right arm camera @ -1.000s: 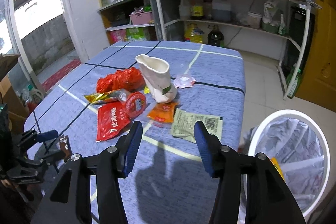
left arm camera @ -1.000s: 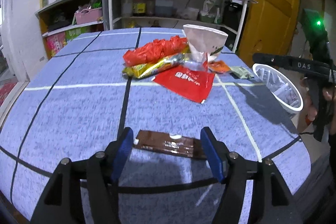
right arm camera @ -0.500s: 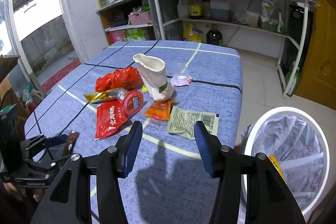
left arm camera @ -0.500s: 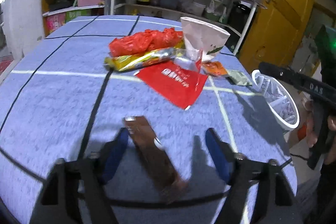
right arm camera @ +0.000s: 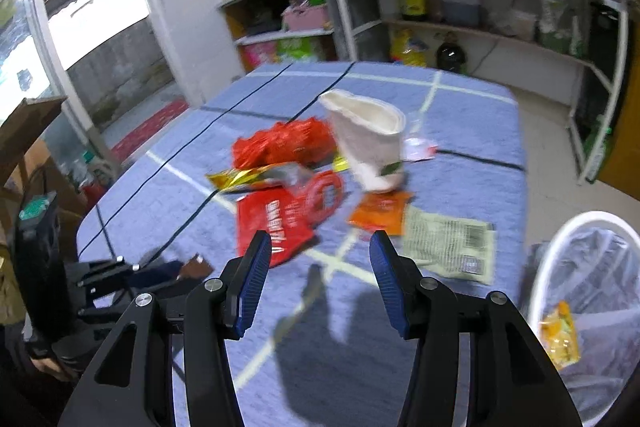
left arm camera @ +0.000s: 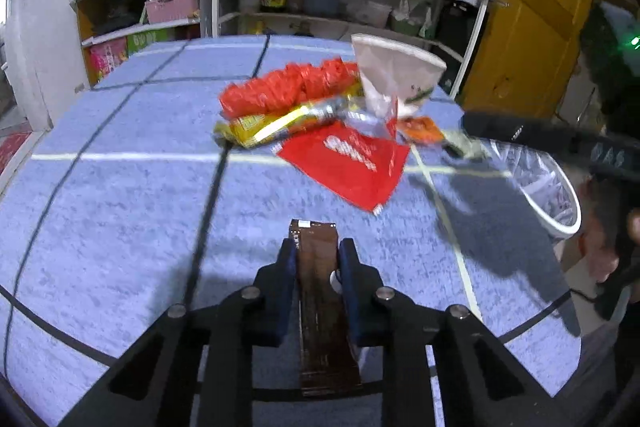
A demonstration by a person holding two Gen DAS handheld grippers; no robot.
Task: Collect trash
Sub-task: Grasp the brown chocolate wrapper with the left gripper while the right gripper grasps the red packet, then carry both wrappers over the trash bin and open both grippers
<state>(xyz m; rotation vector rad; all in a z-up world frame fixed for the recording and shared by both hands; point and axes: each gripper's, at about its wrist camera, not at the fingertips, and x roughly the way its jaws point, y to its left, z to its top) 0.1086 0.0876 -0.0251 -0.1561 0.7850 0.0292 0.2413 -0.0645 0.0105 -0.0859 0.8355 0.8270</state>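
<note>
The left gripper (left arm camera: pixel 317 261) has its fingers (left arm camera: pixel 289 263) pinching a brown wrapper (left arm camera: pixel 320 291), held lengthwise between the pads with its far end projecting forward over the desk (left arm camera: pixel 120 227). Whether the wrapper is fully clear of the desk surface cannot be determined. The right gripper (right arm camera: pixel 318 281) hangs above the near desk edge with its fingers (right arm camera: pixel 256 271) spread and nothing between them.

Progress, as a judgement: early stage. One yellow packet (right arm camera: pixel 560 335) lies inside the white bin (right arm camera: pixel 580 223), which stands on the floor just beside the desk's right edge. The brown wrapper is grasped but not yet deposited.

Remaining on the desk, grouped near the middle:
- red plastic bag (right arm camera: pixel 280 147), crumpled
- yellow foil wrapper (right arm camera: pixel 248 179)
- flat red packet (right arm camera: pixel 272 223)
- round red lid (right arm camera: pixel 324 195), partly overlapping the red packet
- crushed white paper cup (right arm camera: pixel 368 143), standing on its base and leaning
- orange sachet (right arm camera: pixel 380 213), just beside the cup's base
- pale green packet (right arm camera: pixel 448 243), nearest the bin
- small clear lid (right arm camera: pixel 418 149), behind the cup

Obstructions: in the left wrist view the right gripper's body lies between the held wrapper and the bin. A transfer to the bin would likely pass over the green packet and the desk edge. Shelving with cookware and bottles stands well apart, behind the desk.
</note>
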